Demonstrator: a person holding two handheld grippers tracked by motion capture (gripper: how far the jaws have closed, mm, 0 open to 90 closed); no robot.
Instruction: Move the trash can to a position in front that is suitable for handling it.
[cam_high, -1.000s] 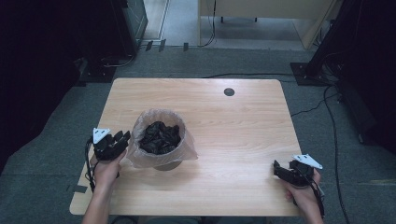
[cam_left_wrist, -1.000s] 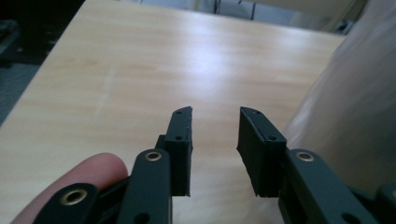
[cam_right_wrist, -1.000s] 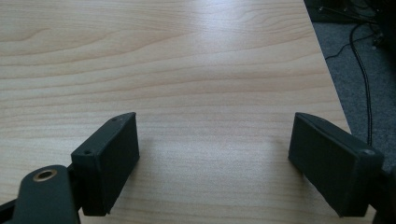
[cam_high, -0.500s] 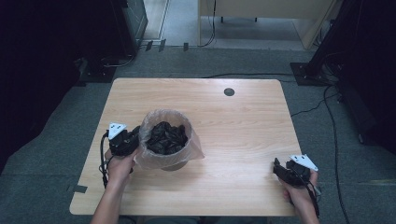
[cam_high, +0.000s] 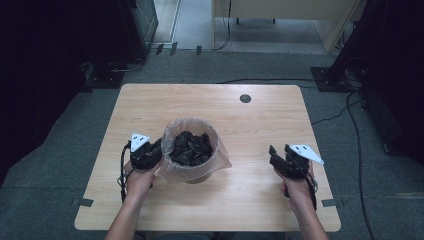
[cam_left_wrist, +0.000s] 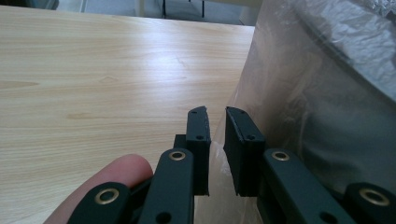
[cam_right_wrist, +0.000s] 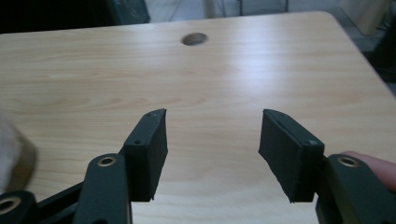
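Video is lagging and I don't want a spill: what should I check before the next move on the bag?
1. Left hand-held gripper gripping the bag edge: jaws have just closed in, film between them, narrow gap. Cannot tell.
2. Right hand-held gripper free: jaws have just been closing, wide apart, nothing between. Ok.
3. Bag upright on the table: ok.
4. Dark contents inside the bag: ok.

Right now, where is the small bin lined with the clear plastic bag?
In the high view the bin lined with a clear plastic bag stands left of centre on the wooden table, near its front, with the left hand-held gripper against the bag's left side.
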